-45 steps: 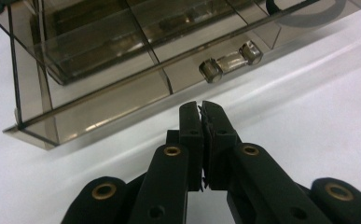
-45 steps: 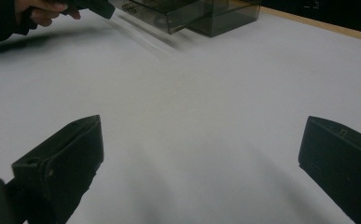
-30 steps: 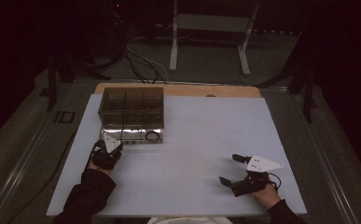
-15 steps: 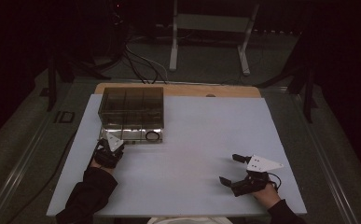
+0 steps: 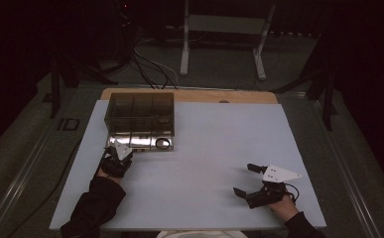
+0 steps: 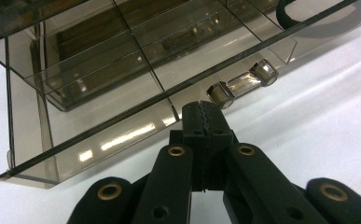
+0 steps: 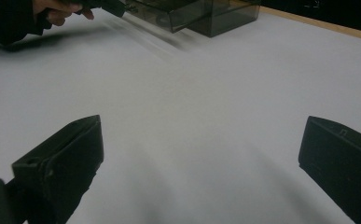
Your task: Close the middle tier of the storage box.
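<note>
the left gripper (image 6: 205, 122), jaws pressed together on nothing, sits just beside the drawer handle (image 6: 241, 86) of the smoky organizer box (image 5: 139, 118). a push could slide the light box away. the right gripper (image 5: 251, 179) rests wide open and empty.

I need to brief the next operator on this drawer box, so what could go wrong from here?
1. The left gripper is shut with its tips at the drawer's front edge beside the clear handle, not visibly on it; a pull may slip off.
2. The smoky plastic box stands unbraced, and the right gripper rests open far across the white table; the box may slide rather than its drawer.
3. A black ring in the drawer could shift if it's jerked.
</note>
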Available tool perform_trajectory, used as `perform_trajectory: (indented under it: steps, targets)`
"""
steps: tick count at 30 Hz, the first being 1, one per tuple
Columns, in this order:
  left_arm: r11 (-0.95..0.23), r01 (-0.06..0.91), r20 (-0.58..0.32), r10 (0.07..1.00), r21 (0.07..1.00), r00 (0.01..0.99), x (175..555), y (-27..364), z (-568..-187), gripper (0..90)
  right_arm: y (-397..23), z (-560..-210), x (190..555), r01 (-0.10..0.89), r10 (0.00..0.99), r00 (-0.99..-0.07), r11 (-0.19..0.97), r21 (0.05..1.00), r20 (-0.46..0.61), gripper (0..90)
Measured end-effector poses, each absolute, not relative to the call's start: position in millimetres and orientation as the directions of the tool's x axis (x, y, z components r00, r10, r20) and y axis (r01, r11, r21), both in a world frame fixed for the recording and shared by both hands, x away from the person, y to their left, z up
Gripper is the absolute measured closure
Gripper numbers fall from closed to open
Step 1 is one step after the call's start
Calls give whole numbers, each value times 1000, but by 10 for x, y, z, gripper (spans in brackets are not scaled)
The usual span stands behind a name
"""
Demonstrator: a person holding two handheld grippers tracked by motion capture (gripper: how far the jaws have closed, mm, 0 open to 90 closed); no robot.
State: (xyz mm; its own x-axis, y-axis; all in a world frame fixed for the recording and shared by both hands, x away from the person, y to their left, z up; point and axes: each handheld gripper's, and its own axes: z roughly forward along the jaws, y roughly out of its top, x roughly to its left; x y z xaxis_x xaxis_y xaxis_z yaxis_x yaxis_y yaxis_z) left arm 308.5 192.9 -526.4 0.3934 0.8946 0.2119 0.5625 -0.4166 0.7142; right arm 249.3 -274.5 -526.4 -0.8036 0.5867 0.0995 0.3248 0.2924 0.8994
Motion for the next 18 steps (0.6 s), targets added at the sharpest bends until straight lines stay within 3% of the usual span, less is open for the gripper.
perform_trajectory:
  steps: [18]
  targets:
    - [-393, 568, 193, 905, 723, 380, 3136, 1979, -5226, 900, -2751, -5261, 2494, 325, 587, -803, 291, 900, 100, 0]
